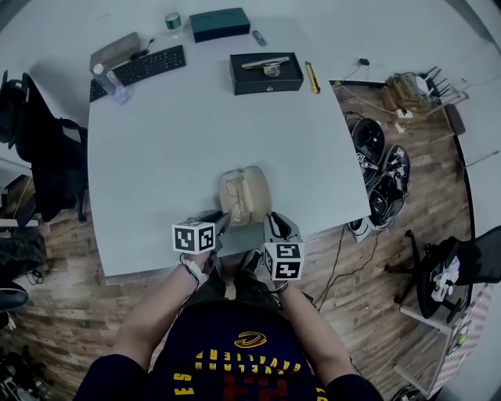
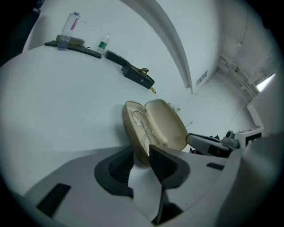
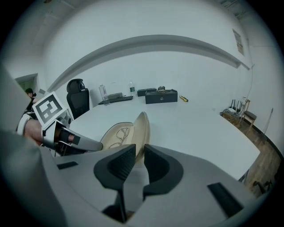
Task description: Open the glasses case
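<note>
The beige glasses case [image 1: 244, 196] lies open on the white table [image 1: 172, 149], close to its near edge, with wire-framed glasses [image 2: 144, 126] in the base. In the left gripper view, the near end of the case's base [image 2: 133, 133] sits between the pads of my left gripper [image 2: 141, 160], and they press on it. The lid [image 3: 143, 128] stands nearly upright, and its rim runs into the narrow gap of my right gripper [image 3: 139, 159], which is shut on it. From the head view, the left gripper [image 1: 223, 223] and the right gripper [image 1: 270, 223] flank the case's near end.
At the table's far side are a black box [image 1: 266, 73], a yellow cutter [image 1: 312, 77], a keyboard [image 1: 141, 69], a teal box [image 1: 219, 23] and a bottle [image 1: 109, 81]. A black chair [image 1: 39, 157] stands to the left. Cables and gear lie on the floor at the right.
</note>
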A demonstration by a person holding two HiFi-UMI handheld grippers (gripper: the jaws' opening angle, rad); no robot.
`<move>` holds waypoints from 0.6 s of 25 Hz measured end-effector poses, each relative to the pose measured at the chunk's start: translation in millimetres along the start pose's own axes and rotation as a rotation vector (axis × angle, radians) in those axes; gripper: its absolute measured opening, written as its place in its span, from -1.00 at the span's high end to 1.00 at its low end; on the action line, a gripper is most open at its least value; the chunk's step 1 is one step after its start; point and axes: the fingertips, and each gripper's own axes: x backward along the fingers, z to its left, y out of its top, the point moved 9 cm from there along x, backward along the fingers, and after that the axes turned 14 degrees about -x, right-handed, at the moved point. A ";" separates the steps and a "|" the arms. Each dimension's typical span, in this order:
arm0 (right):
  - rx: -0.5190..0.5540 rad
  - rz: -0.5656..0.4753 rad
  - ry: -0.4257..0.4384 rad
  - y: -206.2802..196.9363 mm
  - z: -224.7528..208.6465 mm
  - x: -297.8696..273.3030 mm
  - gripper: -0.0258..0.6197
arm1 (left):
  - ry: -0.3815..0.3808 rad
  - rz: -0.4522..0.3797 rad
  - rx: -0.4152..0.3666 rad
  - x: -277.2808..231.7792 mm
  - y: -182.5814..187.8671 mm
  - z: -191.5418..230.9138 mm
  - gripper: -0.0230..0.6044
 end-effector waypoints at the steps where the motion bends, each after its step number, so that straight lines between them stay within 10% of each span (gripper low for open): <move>1: -0.005 0.000 0.002 -0.2 -1.5 -0.7 0.70 | 0.002 0.001 -0.002 -0.1 0.1 0.0 0.54; 15: -0.123 0.031 0.029 -7.2 -23.6 -11.2 0.70 | 0.002 -0.003 0.020 -1.2 0.3 -0.2 0.54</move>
